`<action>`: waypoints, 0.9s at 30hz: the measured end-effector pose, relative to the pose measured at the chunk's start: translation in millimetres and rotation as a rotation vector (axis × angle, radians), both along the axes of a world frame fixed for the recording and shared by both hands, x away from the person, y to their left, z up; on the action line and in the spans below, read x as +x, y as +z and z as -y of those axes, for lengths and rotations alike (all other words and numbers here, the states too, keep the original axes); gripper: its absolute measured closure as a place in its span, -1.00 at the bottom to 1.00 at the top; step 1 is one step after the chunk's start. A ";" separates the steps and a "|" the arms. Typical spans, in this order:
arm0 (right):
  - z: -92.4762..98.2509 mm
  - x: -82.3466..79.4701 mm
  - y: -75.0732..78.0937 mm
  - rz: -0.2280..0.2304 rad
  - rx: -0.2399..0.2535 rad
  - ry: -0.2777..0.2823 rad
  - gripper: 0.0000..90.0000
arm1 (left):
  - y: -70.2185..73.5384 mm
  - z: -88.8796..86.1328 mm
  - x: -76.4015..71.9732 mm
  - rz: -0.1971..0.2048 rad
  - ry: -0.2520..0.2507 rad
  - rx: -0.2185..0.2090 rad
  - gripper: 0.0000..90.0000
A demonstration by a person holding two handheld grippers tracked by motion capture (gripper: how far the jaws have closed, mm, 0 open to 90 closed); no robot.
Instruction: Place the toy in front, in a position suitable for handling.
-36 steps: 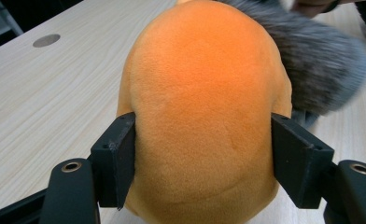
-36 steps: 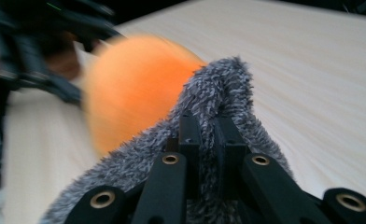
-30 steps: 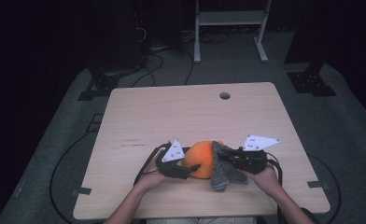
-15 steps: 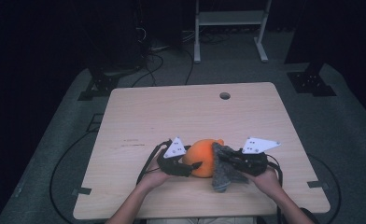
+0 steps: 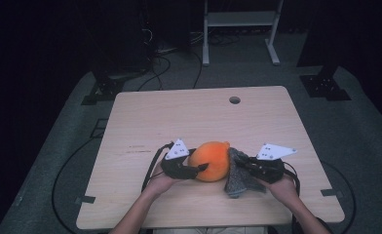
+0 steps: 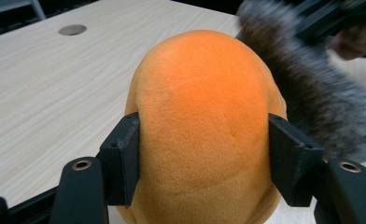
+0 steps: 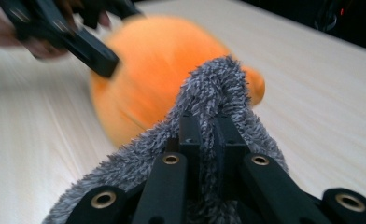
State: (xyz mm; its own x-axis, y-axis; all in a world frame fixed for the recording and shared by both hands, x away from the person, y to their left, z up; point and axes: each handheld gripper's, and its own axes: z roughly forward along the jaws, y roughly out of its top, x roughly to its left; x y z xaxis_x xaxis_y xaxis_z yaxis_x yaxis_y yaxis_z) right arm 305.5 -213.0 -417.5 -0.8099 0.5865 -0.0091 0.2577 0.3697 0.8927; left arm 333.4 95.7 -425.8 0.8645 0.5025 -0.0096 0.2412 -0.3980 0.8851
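Left gripper (image 6: 202,154) has just been closing its jaws, and the orange plush ball (image 6: 204,126) sits between them; both pads now press into its sides (soft surface dents a little at the contact), so it reads as a real grip, jaws only partly drawn in because the ball is wide. From above the ball (image 5: 210,160) sits on the tabletop (image 5: 199,117) directly ahead of the left gripper (image 5: 199,169), between the two grippers. Right gripper (image 7: 208,123) is pinched fully together on a fold of the grey fuzzy cloth (image 7: 209,88), which bunches up over the jaw tips and drapes down around them; in the high view the cloth (image 5: 240,171) lies just in front of the right gripper (image 5: 245,163), touching the ball's near side.

Judgement: with the ball now clamped steady, the cloth can be rubbed or wrapped against it.

Around: a round cable hole (image 5: 235,100) far ahead of both grippers, well apart. Cables (image 5: 152,165) trail behind the left gripper. Nothing blocks the work; the only crowding is the cloth against the ball close to the left gripper's far jaw.
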 end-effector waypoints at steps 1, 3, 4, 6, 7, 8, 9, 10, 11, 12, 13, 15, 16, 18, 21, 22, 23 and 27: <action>-0.8 -2.0 4.4 0.017 0.013 0.007 0.85 | -0.1 1.0 0.0 0.000 0.002 0.003 -0.22; -6.1 -4.7 13.0 0.036 0.047 0.035 0.85 | 0.8 4.2 -1.2 0.016 0.000 0.013 -0.22; -10.4 -5.3 16.7 0.047 0.057 0.051 0.85 | 1.7 6.8 -2.5 0.025 -0.004 0.021 -0.22; -21.9 -5.5 21.9 0.055 0.064 0.078 0.85 | 2.8 12.8 -5.3 0.043 -0.028 0.030 -0.22; -28.2 -4.7 22.6 0.060 0.054 0.086 0.85 | 2.8 15.6 -6.8 0.051 -0.045 0.034 -0.22; -33.6 -2.8 21.7 0.062 0.037 0.091 0.85 | 2.6 18.1 -8.3 0.057 -0.058 0.043 -0.23; -37.6 -0.5 19.2 0.054 0.020 0.092 0.85 | 2.0 19.5 -9.3 0.066 -0.062 0.058 -0.26; -39.4 1.7 15.7 0.048 0.007 0.092 0.85 | 1.1 18.6 -8.7 0.061 -0.071 0.066 -0.31; -39.0 3.3 12.3 0.037 0.011 0.092 0.85 | -0.1 16.5 -7.3 0.041 -0.069 0.047 -0.40; -37.6 4.6 9.5 0.026 0.023 0.092 0.85 | -0.8 13.6 -5.2 0.024 -0.063 0.035 -0.49; -36.3 5.0 7.4 0.019 0.028 0.092 0.85 | -1.7 11.2 -3.0 0.003 -0.058 0.019 -0.59; -35.4 5.4 5.7 0.015 0.025 0.093 0.85 | -3.5 8.8 2.4 -0.057 -0.047 0.010 -0.73; -35.3 5.7 6.0 0.014 0.026 0.092 0.85 | -4.7 8.5 4.7 -0.082 -0.046 0.003 -0.76; -36.3 6.0 6.3 0.022 0.019 0.095 0.85 | -6.6 7.7 7.6 -0.116 -0.049 -0.009 -0.77; -36.0 6.2 6.0 0.022 0.019 0.095 0.85 | -7.4 5.6 8.4 -0.137 -0.049 -0.018 -0.76; -35.9 6.1 6.0 0.023 0.017 0.094 0.85 | -7.7 5.2 8.3 -0.136 -0.048 -0.020 -0.75; -35.8 5.9 5.9 0.023 0.016 0.093 0.85 | -7.9 4.9 8.0 -0.138 -0.045 -0.020 -0.75; -35.1 5.1 5.4 0.023 0.015 0.095 0.85 | -8.2 1.7 9.7 -0.174 -0.028 -0.024 -0.84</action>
